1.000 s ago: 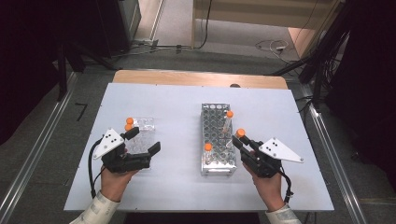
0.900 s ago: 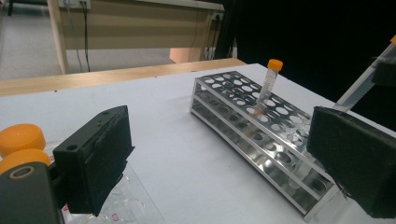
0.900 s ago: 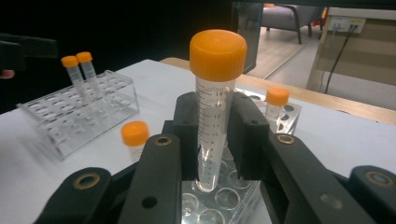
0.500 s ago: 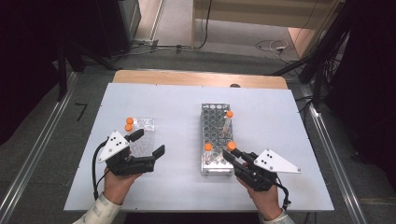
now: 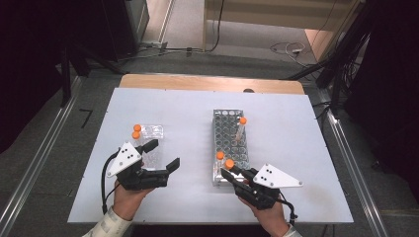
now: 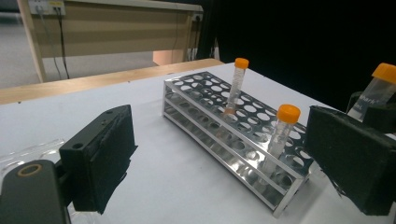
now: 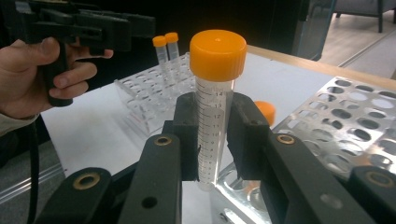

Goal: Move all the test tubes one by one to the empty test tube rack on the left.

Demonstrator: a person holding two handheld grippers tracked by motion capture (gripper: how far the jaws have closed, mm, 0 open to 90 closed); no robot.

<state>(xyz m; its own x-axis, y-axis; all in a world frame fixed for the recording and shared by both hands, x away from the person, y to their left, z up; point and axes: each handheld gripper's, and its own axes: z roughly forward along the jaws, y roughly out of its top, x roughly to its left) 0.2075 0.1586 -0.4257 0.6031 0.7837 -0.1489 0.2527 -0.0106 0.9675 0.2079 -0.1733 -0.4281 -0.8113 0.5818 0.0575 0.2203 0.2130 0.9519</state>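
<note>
My right gripper (image 5: 231,173) is shut on a clear tube with an orange cap (image 7: 215,93), held over the near end of the metal rack (image 5: 228,129). In the right gripper view its pads clamp the tube's middle (image 7: 215,135). Two orange-capped tubes stand in the metal rack (image 6: 219,126), one far (image 6: 239,79) and one near (image 6: 284,130). My left gripper (image 5: 162,154) is open with nothing between its pads (image 6: 105,158), beside a clear plastic rack (image 5: 150,133). That rack holds two more capped tubes (image 7: 166,46).
The white tabletop (image 5: 188,108) has free room between the two racks and along the far side. A wooden strip (image 5: 207,83) runs along the far table edge. Cables lie on the floor (image 5: 284,49) beyond it.
My right gripper has carried the tube to the left and nearer, from beside the metal rack to over its near end. The left gripper has barely shifted.
</note>
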